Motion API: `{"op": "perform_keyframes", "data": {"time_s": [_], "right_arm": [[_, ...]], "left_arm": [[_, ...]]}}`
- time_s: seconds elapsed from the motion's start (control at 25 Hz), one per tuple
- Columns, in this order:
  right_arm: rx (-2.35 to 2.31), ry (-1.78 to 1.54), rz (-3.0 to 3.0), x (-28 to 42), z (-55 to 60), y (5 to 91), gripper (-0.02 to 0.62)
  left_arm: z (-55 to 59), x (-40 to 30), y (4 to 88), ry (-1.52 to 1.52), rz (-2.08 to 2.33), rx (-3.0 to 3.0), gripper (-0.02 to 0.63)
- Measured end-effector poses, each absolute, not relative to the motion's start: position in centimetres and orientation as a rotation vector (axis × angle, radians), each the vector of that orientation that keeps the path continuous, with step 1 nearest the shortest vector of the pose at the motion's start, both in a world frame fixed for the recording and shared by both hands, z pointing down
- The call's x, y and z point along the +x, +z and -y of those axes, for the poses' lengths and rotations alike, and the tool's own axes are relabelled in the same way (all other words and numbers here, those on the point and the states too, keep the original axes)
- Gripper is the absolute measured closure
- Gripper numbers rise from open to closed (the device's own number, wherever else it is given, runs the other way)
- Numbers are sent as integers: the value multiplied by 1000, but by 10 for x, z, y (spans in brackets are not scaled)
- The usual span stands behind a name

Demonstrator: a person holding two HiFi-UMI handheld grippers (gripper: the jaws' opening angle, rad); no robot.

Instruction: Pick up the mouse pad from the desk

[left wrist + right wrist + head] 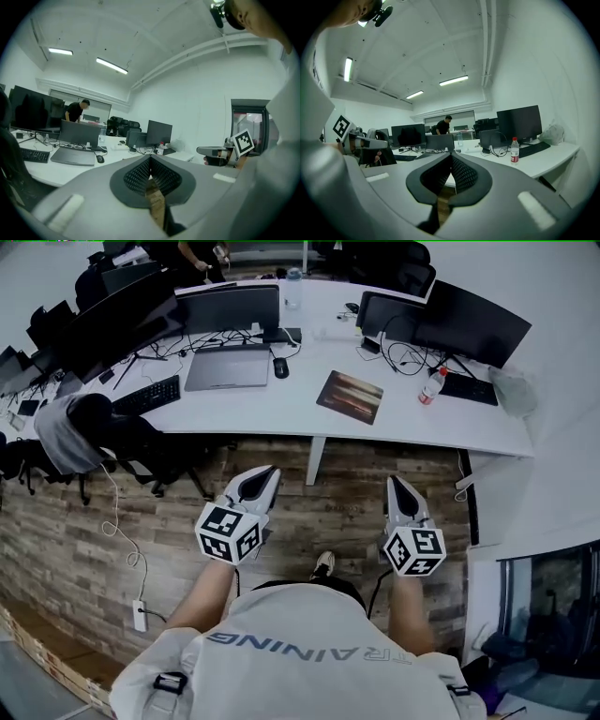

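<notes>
Item 1, left gripper: jaws together, tips meeting, nothing between them. It is held over the wooden floor, short of the desk's front edge and pointing toward it.

Item 2, right gripper: jaws together, nothing held. It is level with the left one, over the same floor, just right of the desk leg.

Item 3, desk: white and curved. Its front edge lies between both grippers and everything on it.

Item 4, mouse pad: a brown rectangle lying flat near the front edge, right of centre, turned slightly askew. It is well apart from both grippers, with bare desk on all 4 sides.

Item 5, bottle: stands upright, near the pad's right side but not touching it.

Item 6, black keyboard: just right of the bottle, beneath a large monitor.

Item 7, laptop: closed, grey, left of the pad, with a black mouse beside its right edge.

Item 8, second keyboard: toward the desk's left end.

Item 9, cables: loose loops behind the pad, toward the back edge.

Item 10, chair: draped with a grey garment, at the left front edge.

Item 11, power strip: on the floor, lower left, with its cord trailing up toward the chair.
</notes>
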State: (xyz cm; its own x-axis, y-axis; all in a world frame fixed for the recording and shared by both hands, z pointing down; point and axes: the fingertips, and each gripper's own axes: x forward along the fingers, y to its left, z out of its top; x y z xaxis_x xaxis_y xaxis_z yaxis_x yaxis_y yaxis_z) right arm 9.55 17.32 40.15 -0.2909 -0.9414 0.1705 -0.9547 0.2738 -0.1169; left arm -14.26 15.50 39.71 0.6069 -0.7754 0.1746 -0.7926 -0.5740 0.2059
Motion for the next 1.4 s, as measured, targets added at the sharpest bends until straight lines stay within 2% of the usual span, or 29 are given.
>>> {"op": "perform_keyframes", "data": {"time_s": [0.48, 1.0, 1.4], "right_arm": [[1755, 342, 2488, 191, -69, 409, 583], [1793, 443, 2407, 212, 17, 443, 583], [1891, 428, 2318, 180, 128, 431, 583]], "left_arm": [[-66, -53, 393, 86, 1366, 2535, 606], [33, -33, 424, 147, 1275, 2515, 606], [162, -63, 424, 186, 1168, 2576, 606]]}}
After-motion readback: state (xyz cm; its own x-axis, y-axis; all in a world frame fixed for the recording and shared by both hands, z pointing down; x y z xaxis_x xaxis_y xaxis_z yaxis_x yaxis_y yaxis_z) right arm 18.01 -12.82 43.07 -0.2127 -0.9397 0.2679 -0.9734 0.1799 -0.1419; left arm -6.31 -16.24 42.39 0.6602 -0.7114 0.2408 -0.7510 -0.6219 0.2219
